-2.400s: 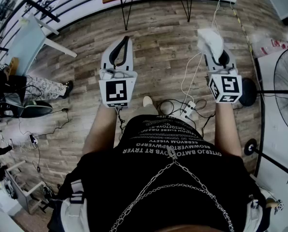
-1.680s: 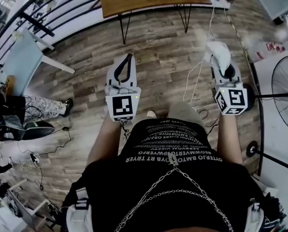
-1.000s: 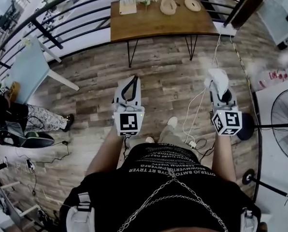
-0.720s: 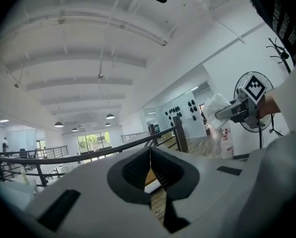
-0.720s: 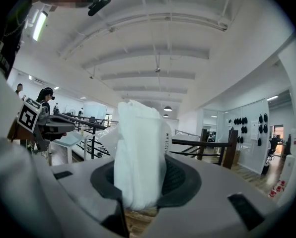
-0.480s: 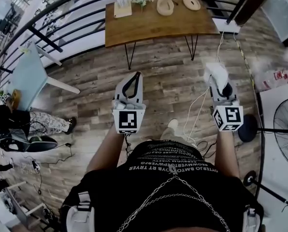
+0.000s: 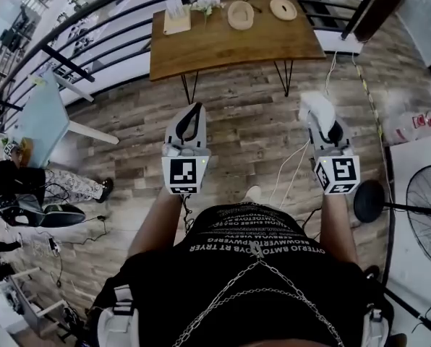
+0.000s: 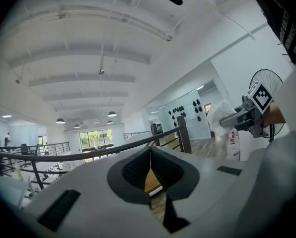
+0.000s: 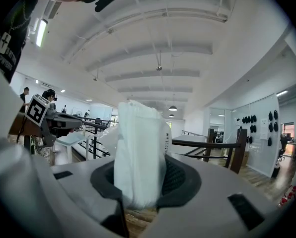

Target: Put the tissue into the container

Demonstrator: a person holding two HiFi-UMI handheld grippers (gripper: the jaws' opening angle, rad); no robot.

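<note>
Evidently unfinished: clamped white soft tissue pack in right gripper, left gripper closed empty, short of brown wooden table.

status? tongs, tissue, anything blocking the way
Left tongs shut, empty. Right tongs shut on tissue pack, held upright. Wooden table ahead, only floor between; container not made out.

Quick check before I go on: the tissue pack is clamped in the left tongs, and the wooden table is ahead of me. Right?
Not quite. The tissue pack is clamped in the right tongs, not the left; the right gripper view shows it between the pads. The left tongs are shut with nothing in them. The wooden table is ahead of you, as you said.
</note>
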